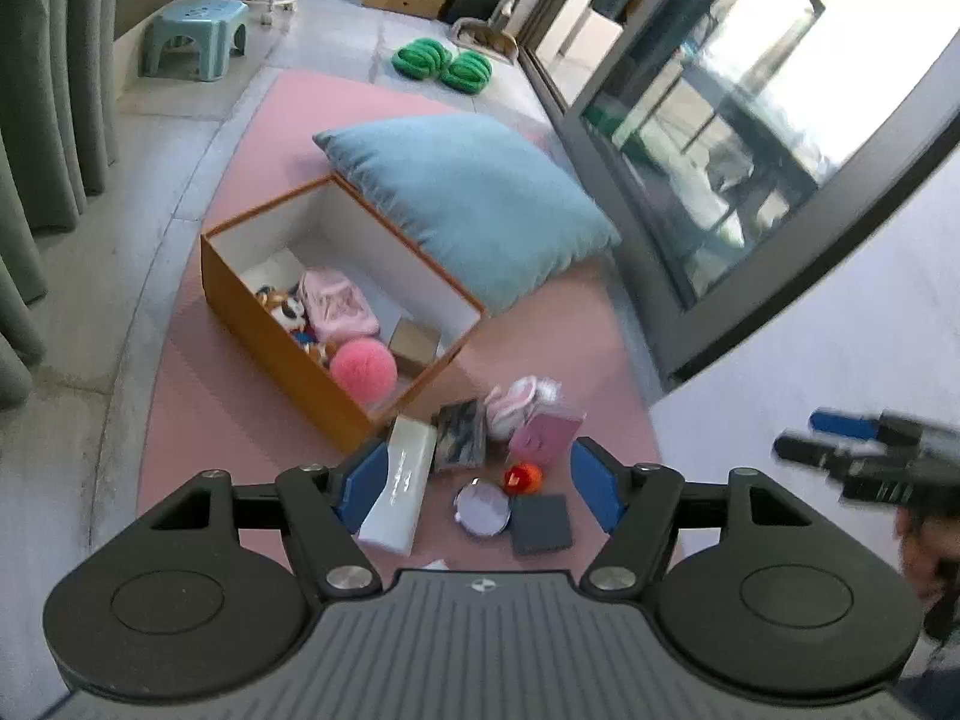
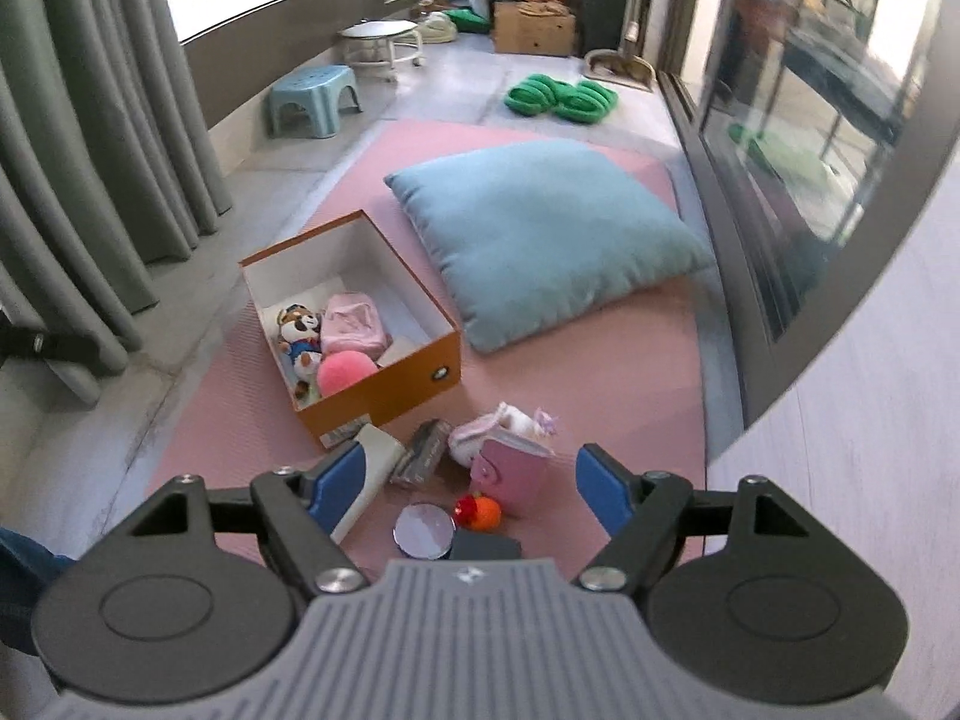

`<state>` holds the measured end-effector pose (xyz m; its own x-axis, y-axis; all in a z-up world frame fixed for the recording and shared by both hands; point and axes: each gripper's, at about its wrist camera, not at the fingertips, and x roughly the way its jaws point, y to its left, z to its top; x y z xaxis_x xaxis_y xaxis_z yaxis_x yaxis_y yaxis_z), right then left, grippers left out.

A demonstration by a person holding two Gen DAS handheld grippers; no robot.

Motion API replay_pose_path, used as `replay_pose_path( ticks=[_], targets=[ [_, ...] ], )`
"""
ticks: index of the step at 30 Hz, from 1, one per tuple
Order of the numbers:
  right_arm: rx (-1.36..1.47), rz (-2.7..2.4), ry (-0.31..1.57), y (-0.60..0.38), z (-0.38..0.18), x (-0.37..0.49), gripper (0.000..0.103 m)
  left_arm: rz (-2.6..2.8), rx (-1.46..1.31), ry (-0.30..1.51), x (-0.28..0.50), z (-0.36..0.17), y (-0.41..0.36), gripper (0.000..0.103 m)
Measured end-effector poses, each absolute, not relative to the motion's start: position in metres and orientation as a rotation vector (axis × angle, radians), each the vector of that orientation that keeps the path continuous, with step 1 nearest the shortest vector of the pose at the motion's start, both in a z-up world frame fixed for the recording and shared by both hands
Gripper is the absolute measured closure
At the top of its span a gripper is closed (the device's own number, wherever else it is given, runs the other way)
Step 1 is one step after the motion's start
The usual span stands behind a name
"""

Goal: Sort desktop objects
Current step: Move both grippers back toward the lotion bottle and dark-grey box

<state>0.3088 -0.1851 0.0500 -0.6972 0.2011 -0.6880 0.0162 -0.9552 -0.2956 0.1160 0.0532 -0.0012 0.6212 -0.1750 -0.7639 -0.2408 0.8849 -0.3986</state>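
Note:
An orange box [image 1: 282, 354] [image 2: 384, 390] stands open on the pink mat. It holds a pink pouch [image 1: 339, 306], a pink fluffy ball [image 1: 363, 369], a plush toy [image 2: 299, 333] and a small cardboard box [image 1: 414, 345]. In front of it lie a white case [image 1: 399, 489], a dark patterned box [image 1: 461, 435], a pink booklet [image 1: 543, 435], a pink-white soft toy [image 1: 516, 405], a red-orange toy [image 1: 521, 478], a round mirror [image 1: 482, 507] and a dark square pad [image 1: 540, 523]. My left gripper [image 1: 480, 483] is open above this pile. My right gripper [image 2: 474, 489] is open above it too, and shows blurred in the left wrist view [image 1: 840, 438].
A blue cushion [image 1: 474, 204] lies behind the box. The pink mat [image 1: 198, 396] sits on a grey floor. Green slippers [image 1: 444, 63], a small blue stool [image 1: 195, 36], grey curtains [image 2: 90, 180] at left and a glass door [image 1: 720, 120] at right surround it.

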Motion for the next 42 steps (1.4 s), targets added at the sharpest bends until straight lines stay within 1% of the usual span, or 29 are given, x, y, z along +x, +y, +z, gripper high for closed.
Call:
replay_pose_path(
  ticks=[6,8,16,21,26,33,39,42],
  targets=[
    [-1.221,2.693,-0.283,-0.158,0.038,0.304,0.023,0.037,-0.456,1.009,0.127,-0.049,0.016,0.023],
    [-1.228,2.679,-0.245,-0.153,0.032,0.300,0.021,0.035,-0.456,1.039,0.125,-0.069,0.003,0.023],
    [-1.371,2.543,-0.218,-0.138,-0.013,0.283,0.020,0.130,-0.504,1.152,0.123,-0.149,-0.033,0.023],
    [-1.465,2.452,-0.138,-0.130,-0.047,0.269,0.020,0.212,-0.502,1.210,0.120,-0.189,-0.046,0.023],
    [-1.547,2.380,-0.122,-0.124,-0.082,0.252,0.020,0.230,-0.503,1.242,0.118,-0.222,-0.057,0.023],
    [-1.669,2.289,-0.138,-0.114,-0.134,0.230,0.019,0.301,-0.617,1.258,0.121,-0.258,-0.059,0.023],
    [-1.706,2.213,-0.050,-0.099,-0.165,0.220,0.019,0.301,-0.664,1.231,0.134,-0.278,-0.059,0.023],
    [-1.709,2.188,-0.039,-0.093,-0.180,0.217,0.019,0.319,-0.710,1.229,0.141,-0.290,-0.054,0.023]
  ],
)
